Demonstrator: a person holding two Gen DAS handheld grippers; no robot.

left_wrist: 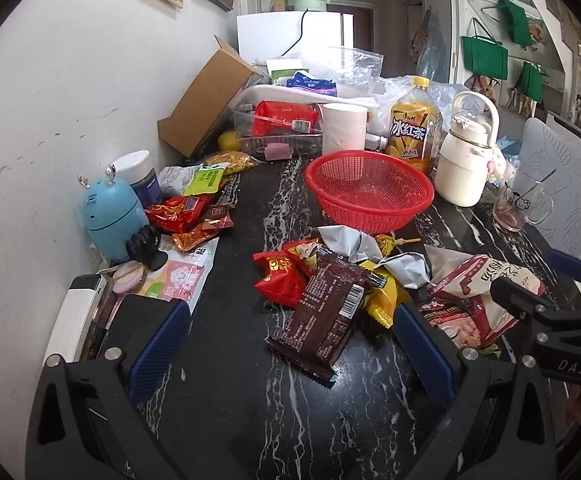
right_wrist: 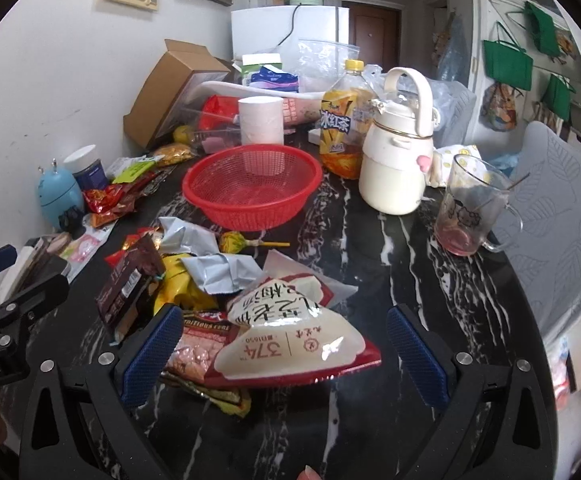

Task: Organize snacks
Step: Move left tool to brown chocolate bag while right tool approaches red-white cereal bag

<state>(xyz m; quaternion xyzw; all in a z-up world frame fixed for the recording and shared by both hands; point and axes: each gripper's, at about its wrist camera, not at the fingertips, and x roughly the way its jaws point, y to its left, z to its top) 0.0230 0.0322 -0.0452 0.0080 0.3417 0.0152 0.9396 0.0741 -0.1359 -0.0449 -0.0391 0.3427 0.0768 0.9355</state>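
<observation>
Both claws are spread wide and pinch nothing. Between the fingers of the left gripper [left_wrist: 290,344] lies a brown packet [left_wrist: 322,320], tilted, its far end resting on a yellow packet [left_wrist: 382,300] and a red packet [left_wrist: 280,280]. The right gripper [right_wrist: 286,354] straddles a white-and-red bag [right_wrist: 290,332] that lies on a flat pink packet [right_wrist: 198,344]; whether the pads touch the bag cannot be told.

Surroundings: crumpled silver wrappers [right_wrist: 206,256] and a lollipop [right_wrist: 234,241] lie between the snack pile and the red basket [right_wrist: 250,188]. The basket holds nothing. More snack packets [left_wrist: 186,216] lie along the wall beside a blue round gadget [left_wrist: 112,216] and a jar [left_wrist: 140,176].

Behind the basket stand a paper roll [left_wrist: 344,128], a tea bottle [left_wrist: 412,128] and a cream jug [right_wrist: 396,160]. A glass mug [right_wrist: 470,212], near the table edge [right_wrist: 502,264], holds a spoon and reddish dregs. A clear tray [left_wrist: 274,136] contains a red bag [left_wrist: 284,118].
</observation>
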